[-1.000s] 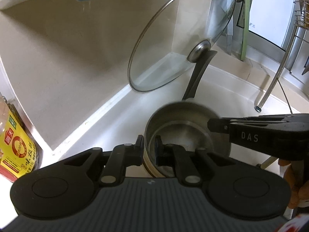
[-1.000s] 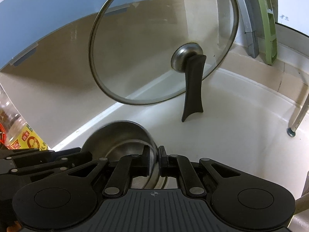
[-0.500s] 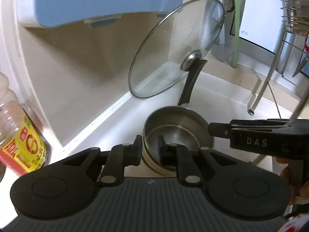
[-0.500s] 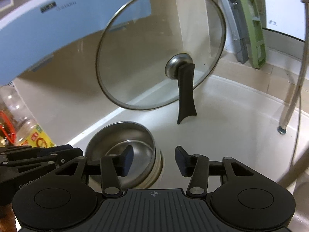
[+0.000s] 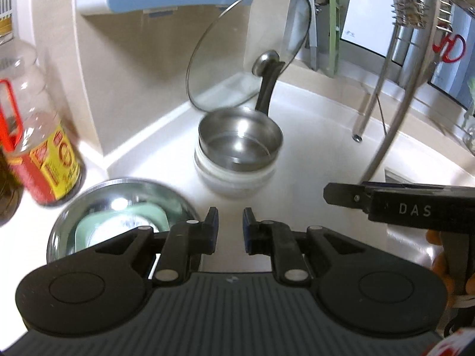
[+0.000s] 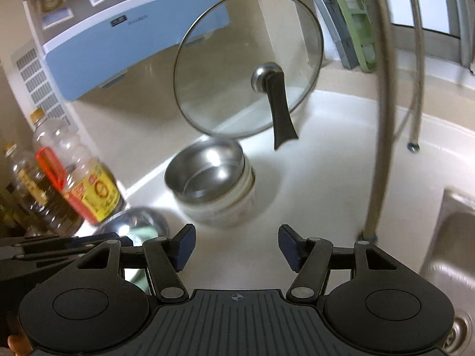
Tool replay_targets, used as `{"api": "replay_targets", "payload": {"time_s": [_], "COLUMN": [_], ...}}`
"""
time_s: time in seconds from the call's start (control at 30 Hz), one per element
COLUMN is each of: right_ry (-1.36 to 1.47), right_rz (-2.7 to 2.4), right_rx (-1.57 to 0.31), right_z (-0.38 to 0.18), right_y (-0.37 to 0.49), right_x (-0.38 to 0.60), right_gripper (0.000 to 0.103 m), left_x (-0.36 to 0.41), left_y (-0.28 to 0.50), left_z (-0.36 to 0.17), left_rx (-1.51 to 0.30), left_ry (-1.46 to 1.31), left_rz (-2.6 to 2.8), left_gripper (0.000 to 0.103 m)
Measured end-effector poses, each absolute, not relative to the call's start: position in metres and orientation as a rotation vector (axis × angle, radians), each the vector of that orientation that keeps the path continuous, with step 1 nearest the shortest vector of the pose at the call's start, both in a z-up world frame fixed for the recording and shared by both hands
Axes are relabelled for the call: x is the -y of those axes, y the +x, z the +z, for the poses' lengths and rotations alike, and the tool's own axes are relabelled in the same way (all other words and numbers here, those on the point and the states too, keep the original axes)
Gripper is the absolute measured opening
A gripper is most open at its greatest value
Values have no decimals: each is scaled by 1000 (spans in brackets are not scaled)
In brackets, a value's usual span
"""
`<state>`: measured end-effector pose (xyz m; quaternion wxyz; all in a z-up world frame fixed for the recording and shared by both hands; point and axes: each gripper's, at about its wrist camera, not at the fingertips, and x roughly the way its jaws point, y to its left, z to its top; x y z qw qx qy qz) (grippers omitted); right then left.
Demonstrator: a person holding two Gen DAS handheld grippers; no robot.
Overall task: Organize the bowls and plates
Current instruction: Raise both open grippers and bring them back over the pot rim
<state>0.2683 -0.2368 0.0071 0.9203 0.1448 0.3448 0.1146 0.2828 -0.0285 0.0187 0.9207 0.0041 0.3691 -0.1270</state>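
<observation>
Steel bowl (image 5: 240, 140) nested in white bowl (image 5: 234, 178); left tongs (image 5: 230, 231) and right tongs (image 6: 236, 250) both spread, empty.

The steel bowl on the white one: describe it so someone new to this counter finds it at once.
Start at the glass lid leaning upright against the wall in the counter's corner. Directly in front of its black handle stands a short stack, and the steel bowl is the top piece, nested in a white bowl. Unlike the wider steel bowl by the oil bottle, it is empty and straight-sided.

A home kitchen: white counter (image 6: 326, 178), steel sink (image 6: 451, 255), oil bottles (image 6: 86, 184), glass pot lid (image 6: 246, 68).
</observation>
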Motion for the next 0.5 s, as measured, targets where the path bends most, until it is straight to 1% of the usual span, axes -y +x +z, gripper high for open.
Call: {"api": "replay_targets", "payload": {"time_s": [0.5], "right_ry": [264], "right_rz": [293], "right_rx": [-799], "right_z": [-12], "right_y": [169], "right_x": [239], "right_gripper": [62], "left_x": [44], "left_y": [181], "left_z": [3], "left_rx": [-822], "left_ry": [-6], "left_rz": [-168], "left_gripper": [15]}}
